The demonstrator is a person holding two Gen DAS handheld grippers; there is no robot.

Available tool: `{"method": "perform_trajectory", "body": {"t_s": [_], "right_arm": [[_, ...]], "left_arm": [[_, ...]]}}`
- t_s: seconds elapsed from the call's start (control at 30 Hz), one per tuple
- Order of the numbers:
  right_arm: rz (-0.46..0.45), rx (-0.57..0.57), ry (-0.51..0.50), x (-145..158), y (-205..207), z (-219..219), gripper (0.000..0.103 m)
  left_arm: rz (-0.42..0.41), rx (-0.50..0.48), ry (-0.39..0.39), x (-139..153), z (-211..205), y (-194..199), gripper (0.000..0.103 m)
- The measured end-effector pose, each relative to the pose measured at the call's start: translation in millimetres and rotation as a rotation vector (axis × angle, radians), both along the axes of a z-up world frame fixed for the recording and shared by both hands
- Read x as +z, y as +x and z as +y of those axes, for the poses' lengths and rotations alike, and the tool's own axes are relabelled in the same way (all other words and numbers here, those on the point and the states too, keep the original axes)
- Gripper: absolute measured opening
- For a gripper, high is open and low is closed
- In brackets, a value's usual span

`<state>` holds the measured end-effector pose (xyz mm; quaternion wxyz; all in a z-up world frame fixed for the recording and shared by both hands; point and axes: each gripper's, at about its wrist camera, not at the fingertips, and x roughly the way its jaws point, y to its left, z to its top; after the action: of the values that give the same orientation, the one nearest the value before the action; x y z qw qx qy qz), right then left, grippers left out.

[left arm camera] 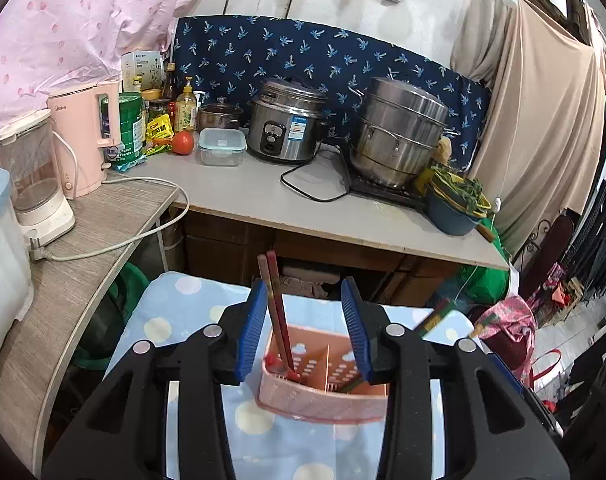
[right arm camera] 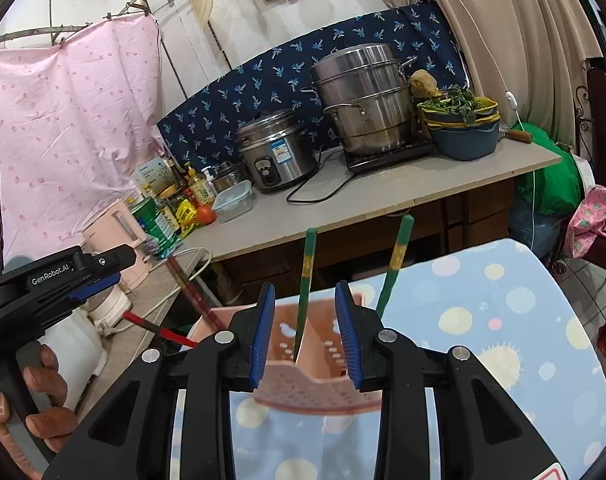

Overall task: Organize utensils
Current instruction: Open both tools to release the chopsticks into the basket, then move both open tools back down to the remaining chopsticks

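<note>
A pink slotted utensil holder [left arm camera: 323, 384] stands on a blue dotted cloth [left arm camera: 163, 320], split by a divider. A pair of red chopsticks [left arm camera: 277, 308] stands in its left compartment, next to my left gripper's left finger. My left gripper [left arm camera: 305, 332] is open and empty, just above the holder. In the right wrist view the holder [right arm camera: 315, 364] holds a pair of green chopsticks [right arm camera: 307, 276] that lean apart. My right gripper [right arm camera: 305, 334] is open around one green stick without closing on it. The left gripper [right arm camera: 63, 280] shows at the left, above the red chopsticks [right arm camera: 191, 292].
A worktop [left arm camera: 303, 204] behind carries a rice cooker [left arm camera: 285, 122], a steel steamer pot [left arm camera: 399, 132], a blue bowl of greens [left arm camera: 457, 200], a lidded box [left arm camera: 221, 147], bottles and a tomato. A pink kettle [left arm camera: 83, 136] and blender [left arm camera: 35, 176] stand on a side shelf at the left.
</note>
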<state>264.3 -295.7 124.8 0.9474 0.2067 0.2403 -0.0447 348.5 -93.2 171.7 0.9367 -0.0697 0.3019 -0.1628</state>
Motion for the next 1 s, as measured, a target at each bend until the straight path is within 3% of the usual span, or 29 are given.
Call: {"method": "perform_trajectory", "body": {"t_s": [0.2,0.47,0.6,0.77,1.0], "right_arm": [[0.034,0.030,-0.007,-8,-41,16,0.032],[0.138,0.079,-0.038,-40,-105,42,0.032],[0.211,0.110,-0.071,-65,-141,58,0.032],[0.312,0.151,-0.120,-101,-183,78,0.032],[0.425,0.208,-0.139,-148,-219,107,0.032]], "left_arm": [[0.032,-0.036,0.006,-5,7,-37,0.037],[0.116,-0.077,0.028,-34,24,-97,0.037],[0.173,-0.105,0.060,-62,31,-128,0.037],[0.240,-0.153,0.165,-116,37,-181,0.037],[0.389,-0.187,0.181,-188,53,-228,0.037]]}}
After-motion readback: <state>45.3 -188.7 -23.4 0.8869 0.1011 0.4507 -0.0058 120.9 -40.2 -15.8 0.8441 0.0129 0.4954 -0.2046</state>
